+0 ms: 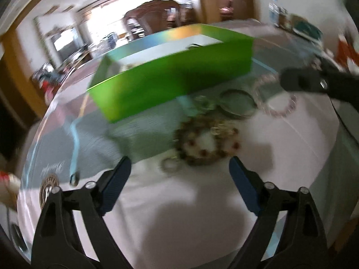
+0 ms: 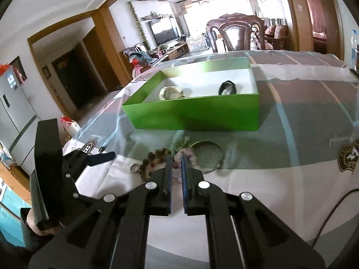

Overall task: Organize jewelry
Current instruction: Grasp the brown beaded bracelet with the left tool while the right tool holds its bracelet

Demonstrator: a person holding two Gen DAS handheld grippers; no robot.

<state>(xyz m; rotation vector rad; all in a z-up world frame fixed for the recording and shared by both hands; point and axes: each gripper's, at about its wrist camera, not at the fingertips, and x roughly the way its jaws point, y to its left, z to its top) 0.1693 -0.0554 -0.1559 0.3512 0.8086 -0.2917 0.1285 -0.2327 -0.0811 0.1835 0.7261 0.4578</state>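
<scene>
A green box (image 2: 197,112) stands open on the table; it holds a cream bracelet (image 2: 169,92) and a dark bracelet (image 2: 227,87). It also shows in the left wrist view (image 1: 170,83). In front of it lie a brown bead bracelet (image 1: 207,143), a metal bangle (image 1: 237,106), a small ring (image 1: 170,164) and a pink bead bracelet (image 1: 274,96). My left gripper (image 1: 179,168) is open and empty, just short of the brown bracelet. My right gripper (image 2: 176,159) is shut on the pink bead bracelet (image 2: 190,157), at table level beside the bangle (image 2: 207,154).
The table wears a white and grey cloth (image 2: 280,179) under clear plastic. A wooden chair (image 2: 235,32) stands behind the table's far edge. Clutter (image 1: 298,25) sits at the far right corner. A cable (image 2: 332,213) runs along the right side.
</scene>
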